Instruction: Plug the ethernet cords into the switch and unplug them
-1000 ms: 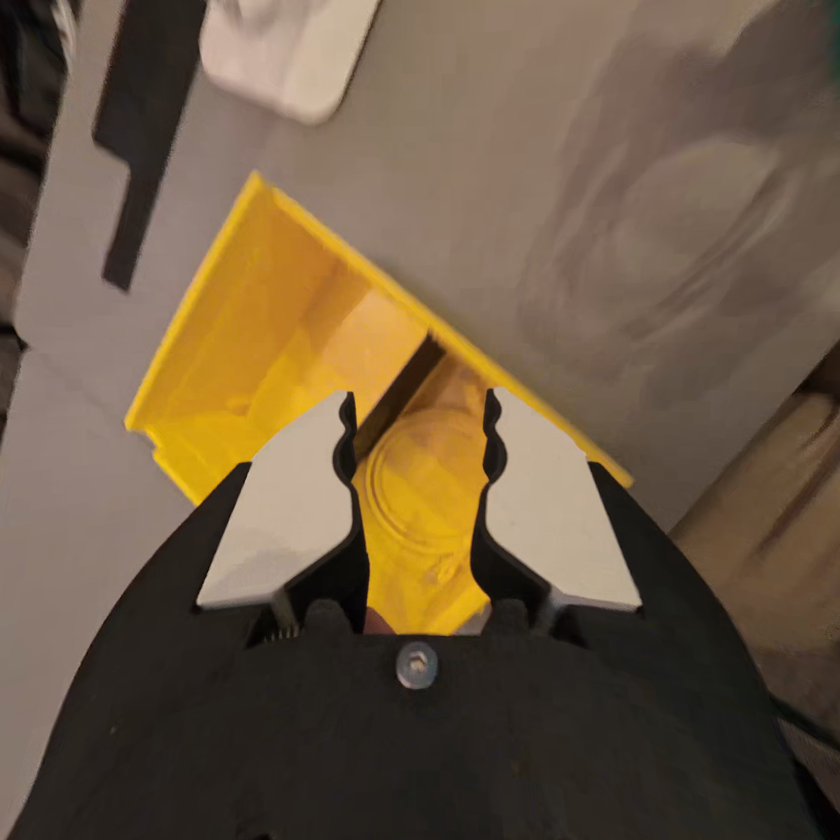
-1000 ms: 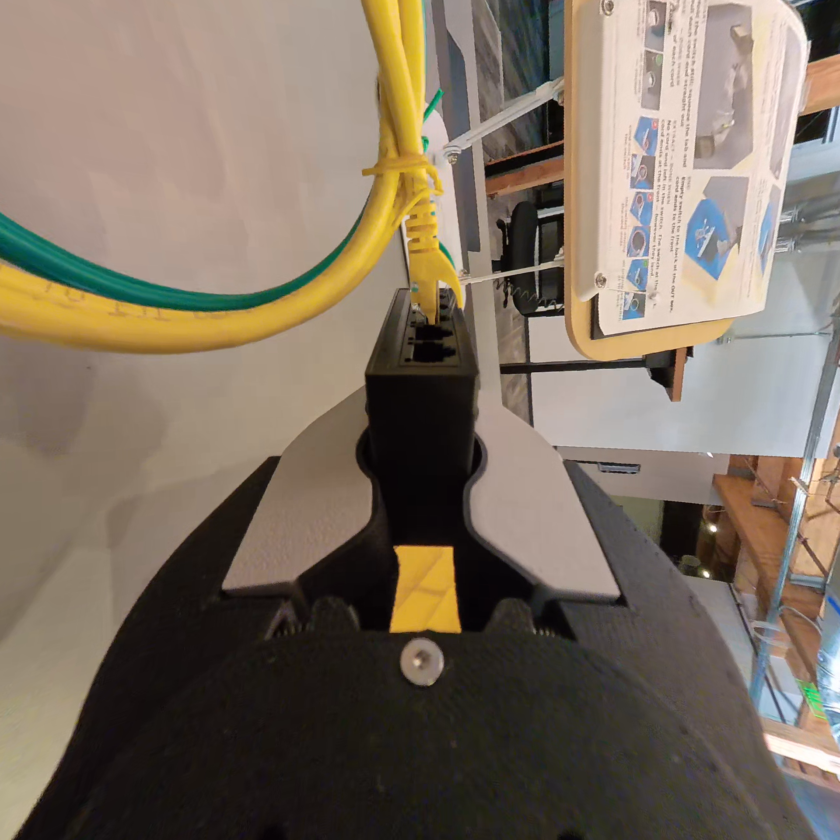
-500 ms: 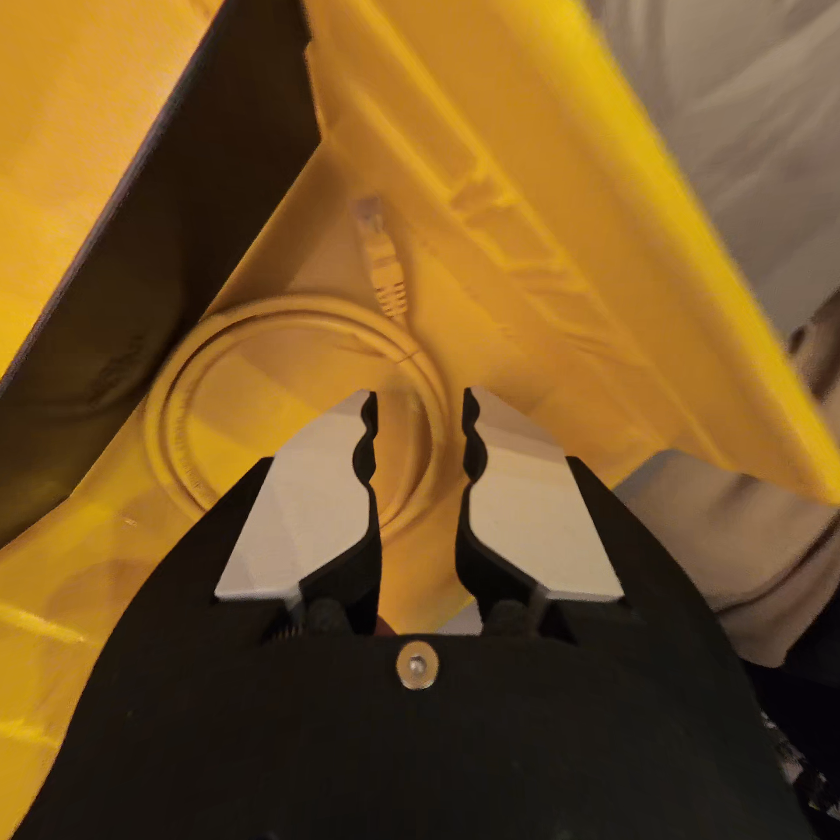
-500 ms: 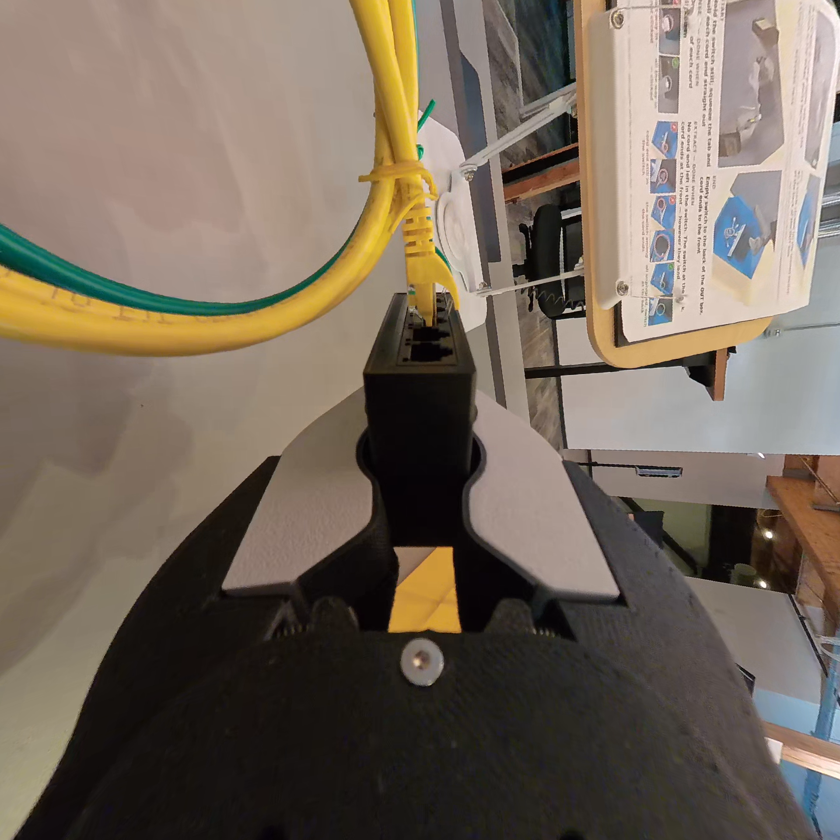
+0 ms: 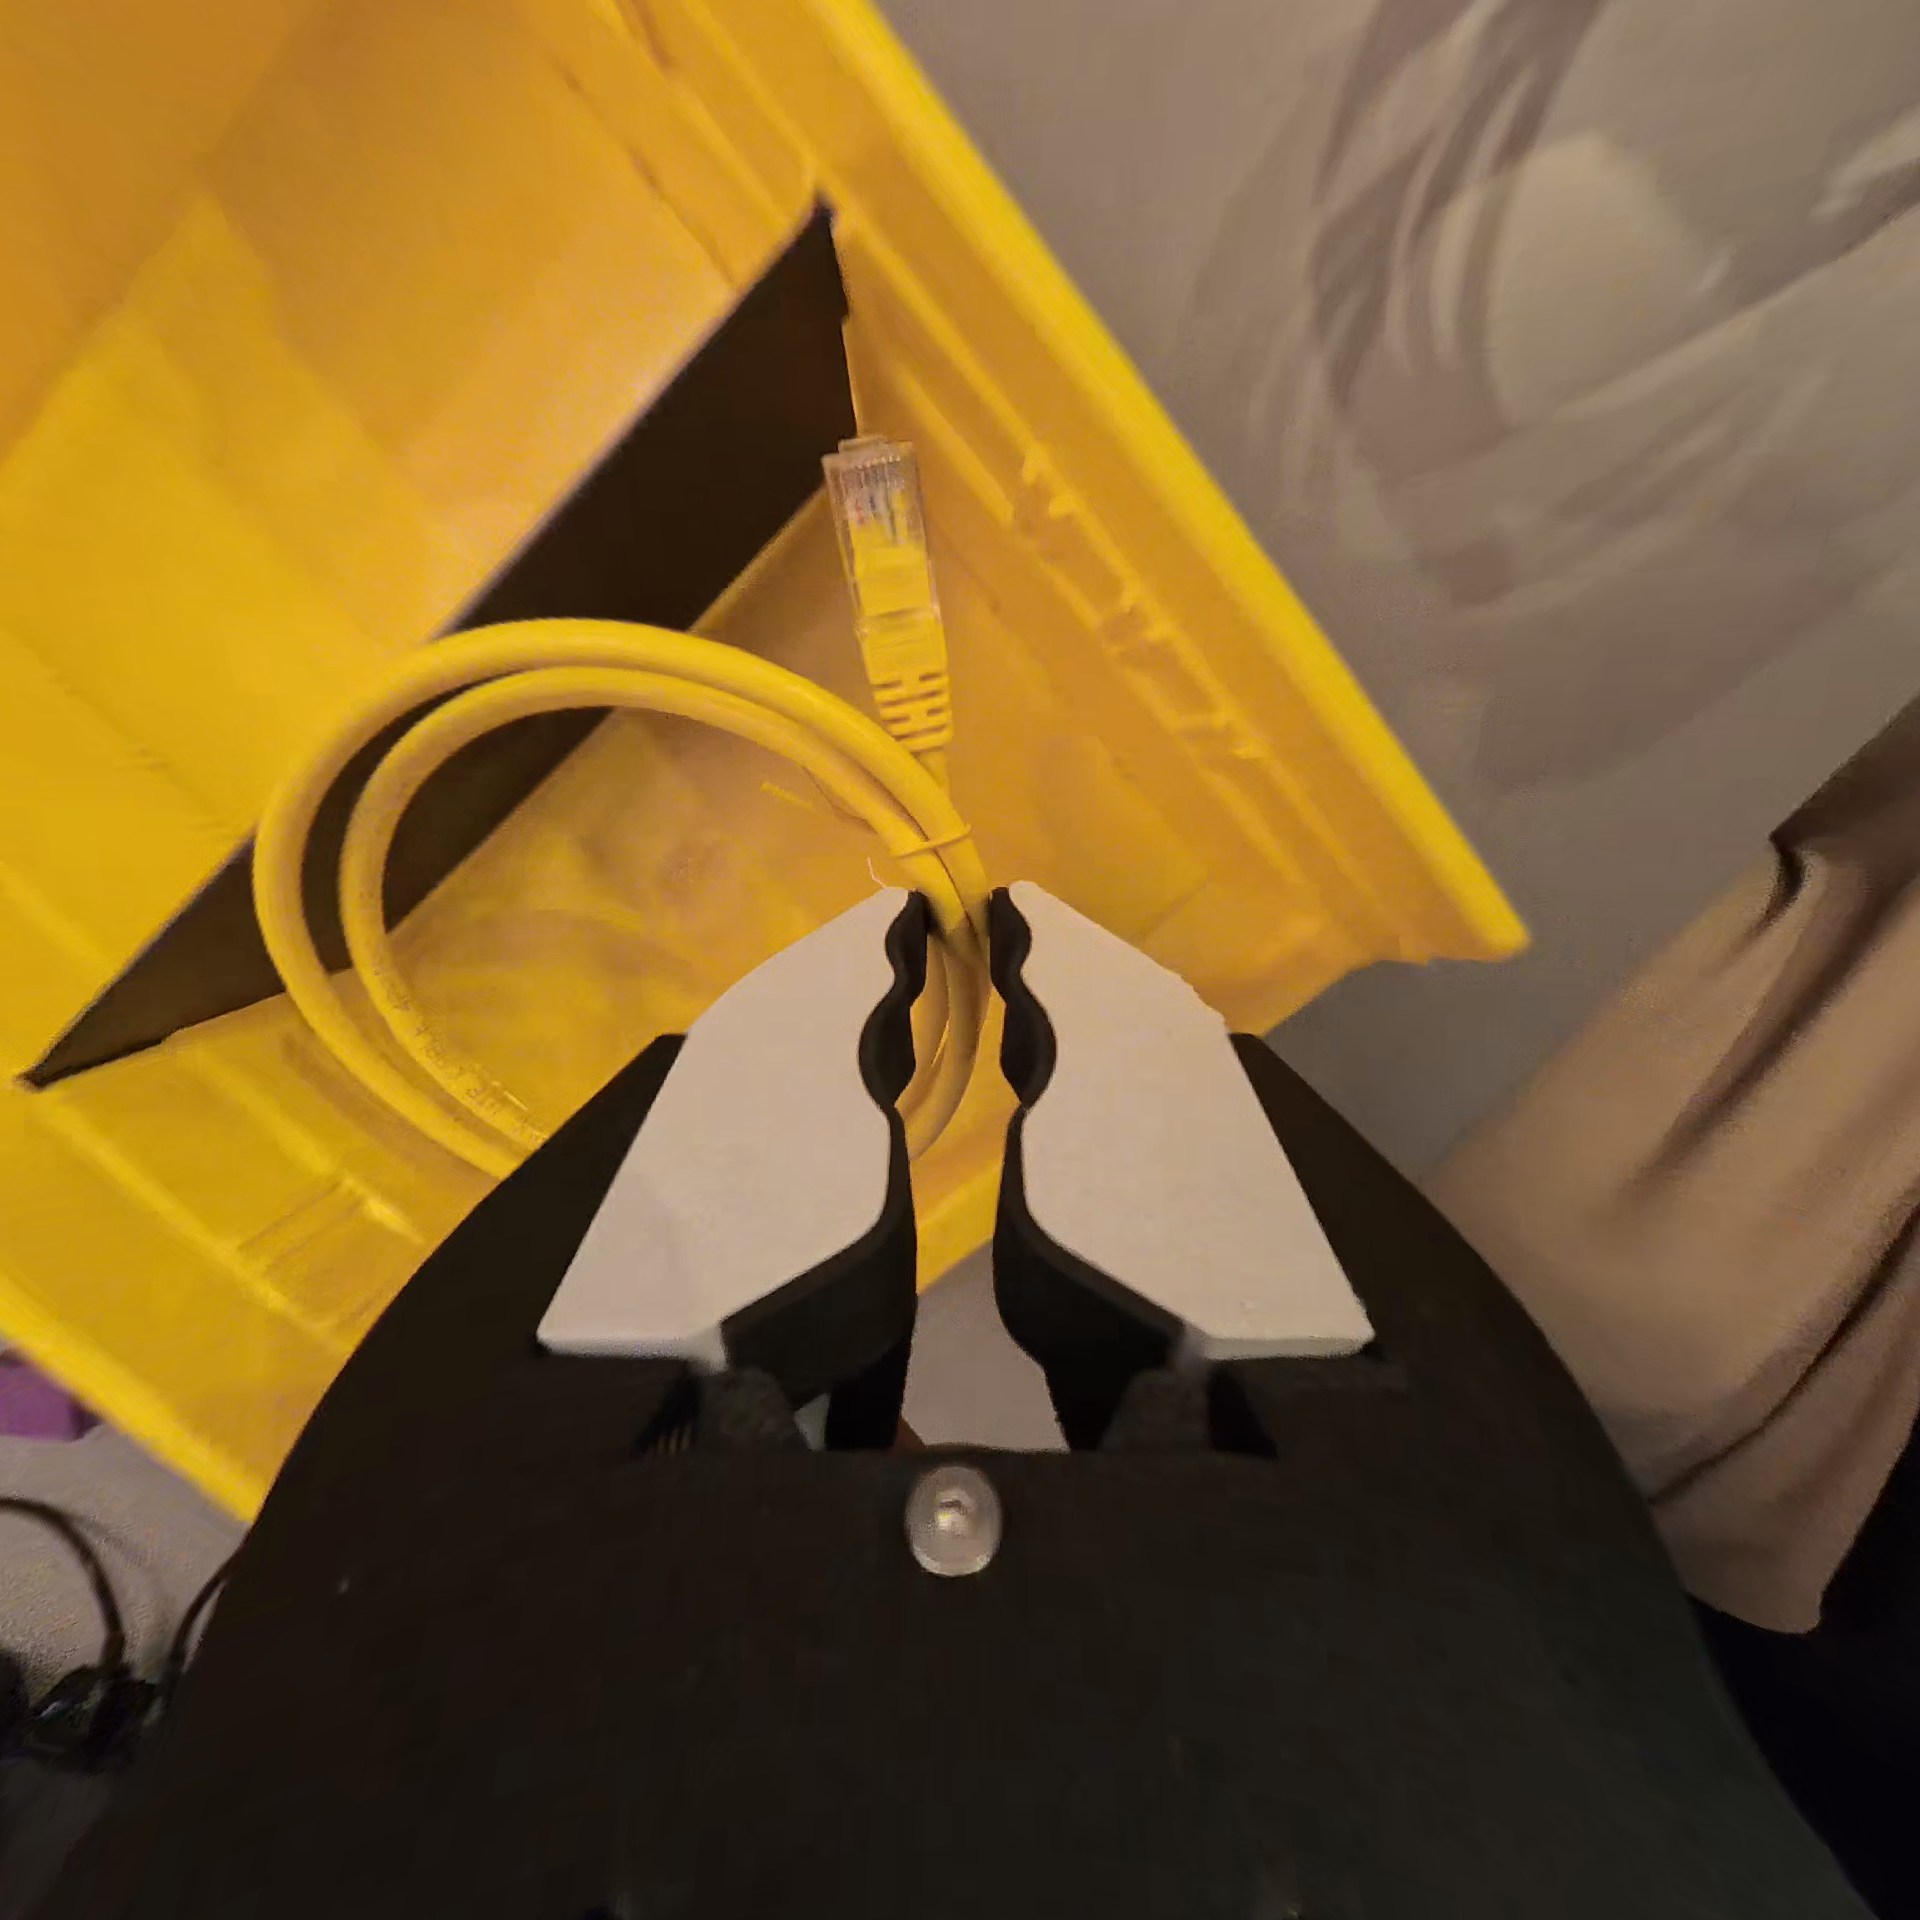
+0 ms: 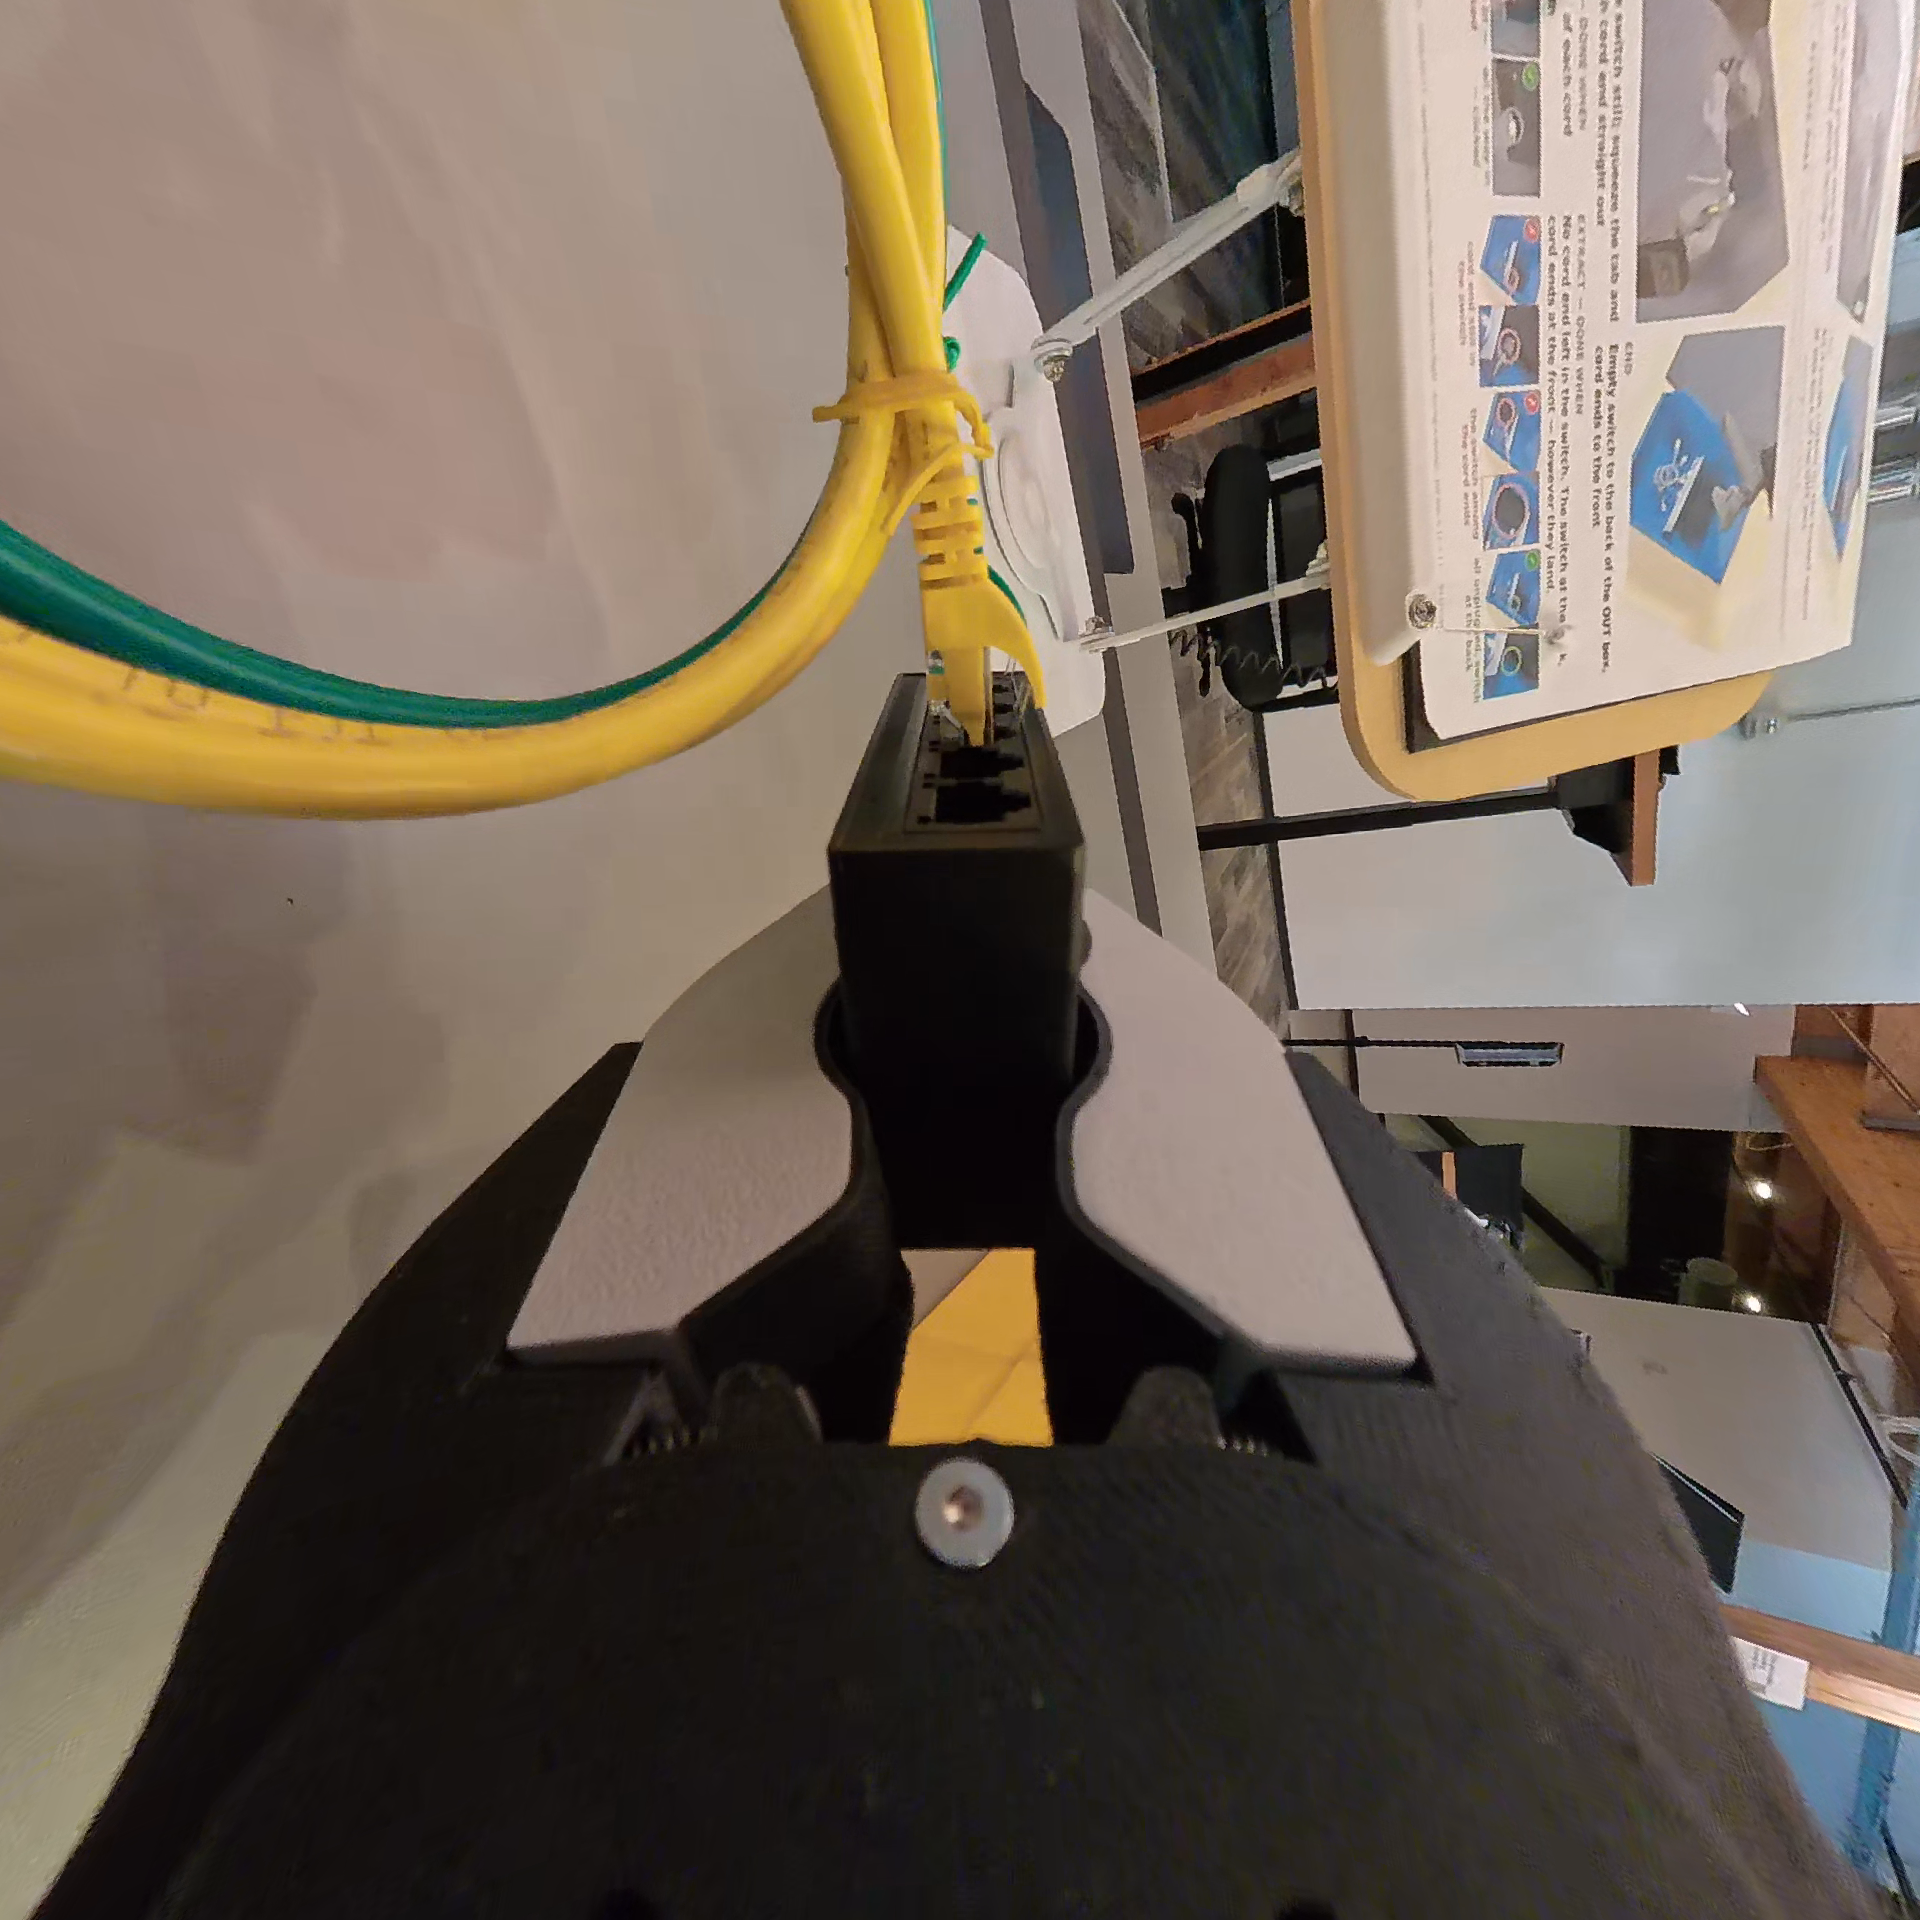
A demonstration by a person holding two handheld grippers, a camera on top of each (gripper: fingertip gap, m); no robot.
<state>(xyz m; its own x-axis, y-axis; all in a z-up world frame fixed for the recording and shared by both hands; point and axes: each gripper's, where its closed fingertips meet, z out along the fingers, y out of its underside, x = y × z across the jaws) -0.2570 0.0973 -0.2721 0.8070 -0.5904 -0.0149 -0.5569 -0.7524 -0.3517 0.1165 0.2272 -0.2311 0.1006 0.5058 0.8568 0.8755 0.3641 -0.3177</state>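
Since the earlier frame, the left gripper [image 5: 951,909] has narrowed from a clear gap to a tight pinch and now clamps the coiled yellow cord [image 5: 582,675], which before lay loose on the floor of the yellow bin [image 5: 1195,623]. Its jaws stand almost together, with the doubled strands squeezed between the tips just behind a thin tie. Ahead of the tips the cord's clear plug [image 5: 883,540] points away from the jaws; the loop swings out to the left of them. A black divider [image 5: 623,520] crosses the bin beyond the loop. Whether the coil is lifted off the bin floor cannot be told, and the bin's near edge is blurred.

The right gripper [image 6: 961,935] matches its earlier state: jaws held apart by the black switch [image 6: 956,935], clamped on both sides. The switch stands out past the tips, port face turned away from the camera. A yellow plug [image 6: 961,623] sits in a port at the far end, with a green plug [image 6: 935,665] barely visible beside it; two nearer ports show empty. Yellow cables [image 6: 416,758] and a green cable [image 6: 312,675] sweep left of the jaws and are cut off at the frame edge. An instruction board [image 6: 1558,364] hangs to the right, beyond the tips. Ports farther along are hidden behind the plugs.
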